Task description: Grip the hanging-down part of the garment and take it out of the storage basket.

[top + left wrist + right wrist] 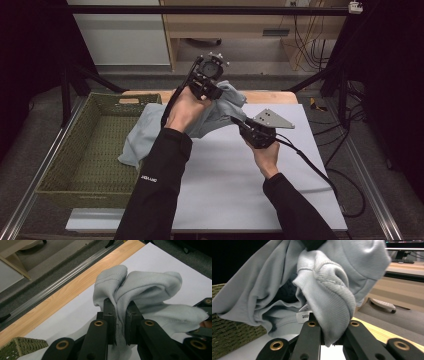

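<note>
High view: you hold a light grey garment [210,117] up off the white table [230,175], one gripper in each hand
Left gripper: your left gripper [209,75] is raised near the table's far edge, its jaws clamped on a bunched fold of the garment
Left gripper view: the jaws of the left gripper [121,322] stand close together with a stitched hem pinched between them — cloth bulges out above the jaw tips and trails away to the right
Right gripper: your right gripper [240,123] sits lower and nearer you, pointing left into the garment; the grey three-cornered plate [272,119] rides on top of it
Right gripper view: the right gripper [332,335] is closed on a thick ribbed edge of the garment [329,297], which folds down over the jaw tips; a small white label [303,316] hangs just beside the left jaw
Garment position: it spans between your two grippers, and its loose left end drapes over the near rim of the green woven basket [85,150]
Basket: it stands at the table's left side — touching the garment's hanging part
Hands: your left hand [186,111] and right hand [265,155] come out of black sleeves
</note>
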The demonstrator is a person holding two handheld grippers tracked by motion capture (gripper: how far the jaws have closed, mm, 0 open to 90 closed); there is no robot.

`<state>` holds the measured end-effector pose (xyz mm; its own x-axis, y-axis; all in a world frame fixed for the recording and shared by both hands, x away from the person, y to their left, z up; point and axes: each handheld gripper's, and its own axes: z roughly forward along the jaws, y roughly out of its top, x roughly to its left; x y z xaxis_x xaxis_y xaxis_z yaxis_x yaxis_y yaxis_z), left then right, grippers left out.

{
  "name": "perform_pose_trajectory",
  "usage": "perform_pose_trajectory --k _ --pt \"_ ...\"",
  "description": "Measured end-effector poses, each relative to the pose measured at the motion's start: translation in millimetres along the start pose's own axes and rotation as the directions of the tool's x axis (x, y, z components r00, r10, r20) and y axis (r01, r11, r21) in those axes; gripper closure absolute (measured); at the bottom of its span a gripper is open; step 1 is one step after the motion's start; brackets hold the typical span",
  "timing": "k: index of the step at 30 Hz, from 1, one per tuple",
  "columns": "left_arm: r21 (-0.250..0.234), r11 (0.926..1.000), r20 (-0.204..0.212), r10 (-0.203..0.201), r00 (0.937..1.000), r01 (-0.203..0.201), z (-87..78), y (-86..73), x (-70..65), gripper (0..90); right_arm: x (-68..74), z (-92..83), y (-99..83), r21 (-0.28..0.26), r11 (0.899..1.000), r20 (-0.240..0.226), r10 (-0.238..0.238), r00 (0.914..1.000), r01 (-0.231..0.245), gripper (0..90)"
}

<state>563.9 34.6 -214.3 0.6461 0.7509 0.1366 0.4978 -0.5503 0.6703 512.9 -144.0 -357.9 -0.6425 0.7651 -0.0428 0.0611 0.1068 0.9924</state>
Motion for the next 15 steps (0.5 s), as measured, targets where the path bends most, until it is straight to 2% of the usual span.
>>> perform_pose_trajectory --k 3,4,6,8,9,10,12,15 --pt "0.018 0.9997 -0.002 0.014 0.9999 -0.014 -0.2 0.7 -0.9 80.8 -1.3 -4.8 1.7 0.000 1.000 0.004 0.018 0.9998 -0.018 87.0" --pt "0.017 0.9997 0.000 0.015 0.9999 -0.015 -0.1 1.0 -1.5 80.8 -4.4 -8.0 2.4 0.005 1.000 0.008 -0.003 1.0000 0.003 87.0" --pt "-0.005 1.0000 0.007 -0.002 1.0000 0.002 1.8 1.9 -4.5 80.8 -6.6 -13.6 4.7 -0.007 1.000 0.020 0.012 0.9997 -0.012 87.0" --pt "-0.007 1.0000 0.013 -0.001 0.9999 0.001 3.0 3.2 -6.9 80.8 -10.3 -19.0 6.5 -0.013 1.000 0.028 0.010 0.9995 -0.009 87.0" --pt "-0.008 1.0000 0.014 0.002 0.9999 -0.002 3.9 4.2 -8.5 80.8 -11.8 -21.9 7.4 -0.009 1.000 0.036 0.014 0.9993 -0.013 87.0" --pt "-0.006 1.0000 0.018 0.008 0.9998 -0.008 4.4 5.3 -10.1 80.8 -14.7 -24.6 7.9 -0.007 1.000 0.049 -0.006 0.9988 0.007 87.0" --pt "0.004 0.9996 0.023 0.027 0.9993 -0.028 5.3 7.5 -12.9 80.8 -18.4 -30.0 10.1 -0.009 1.000 0.059 0.000 0.9983 0.000 87.0" --pt "0.002 0.9996 0.026 0.029 0.9992 -0.029 6.5 10.0 -17.2 80.8 -28.1 -40.0 15.6 -0.015 1.000 0.090 -0.003 0.9959 0.005 87.0"
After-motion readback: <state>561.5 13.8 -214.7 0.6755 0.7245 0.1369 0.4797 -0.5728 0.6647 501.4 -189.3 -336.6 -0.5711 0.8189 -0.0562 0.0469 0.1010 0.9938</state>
